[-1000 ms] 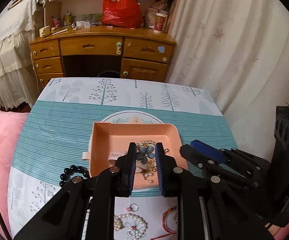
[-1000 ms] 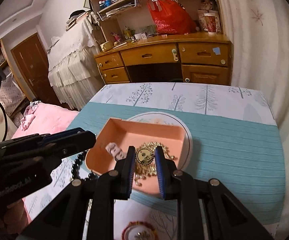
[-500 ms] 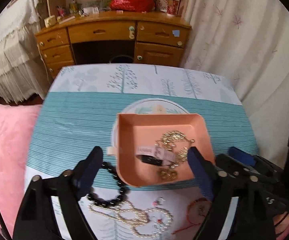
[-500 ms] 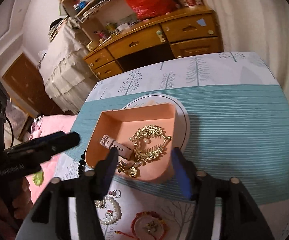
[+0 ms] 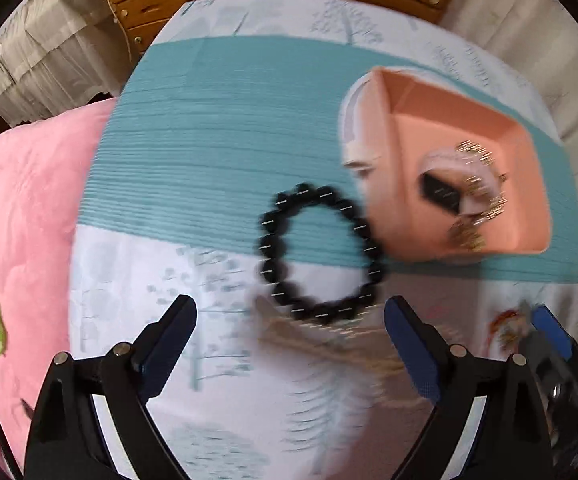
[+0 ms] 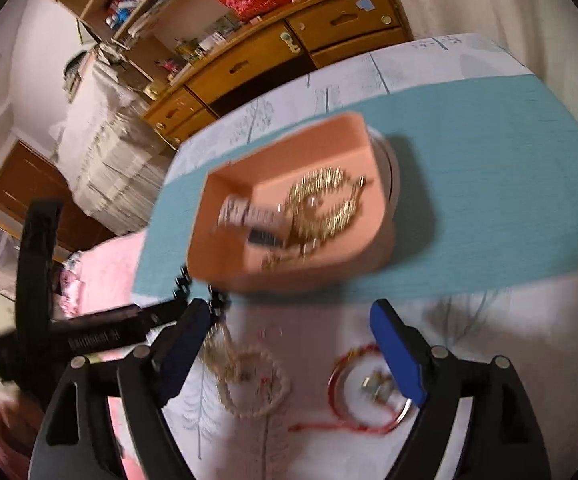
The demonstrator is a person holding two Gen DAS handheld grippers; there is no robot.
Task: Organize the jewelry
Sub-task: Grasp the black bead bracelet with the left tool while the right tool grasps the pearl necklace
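**2 spread grippers, loose strands underneath: snagging is my worry**

Nearest to me, my left gripper (image 5: 291, 344) is spread wide and holds nothing, and my right gripper (image 6: 289, 340) is spread just as wide, also holding nothing. Both views are smeared, so I judge fine positions loosely.

Just past the left fingers, the black bead bracelet (image 5: 321, 254) lies flat on the tablecloth (image 5: 209, 140), a full ring touching or almost touching the near corner of the pink tray (image 5: 405, 184). If I close on 1 side of it at an angle, I think the beads could roll out or the ring could drag against the tray wall and nudge it.

Under the right gripper sit the pearl strand (image 6: 249, 384) and the red cord bracelet (image 6: 365, 392), near each other, with a thin red cord trailing between them. Lifting either may pull the other along.

Further off, the tray already holds a gold chain piece (image 6: 325, 208) heaped beside a pale watch band (image 6: 245, 214). Dropping more on top risks tangling. The tray also sits on a white round lid or plate (image 6: 389, 168), so a push could tip it.
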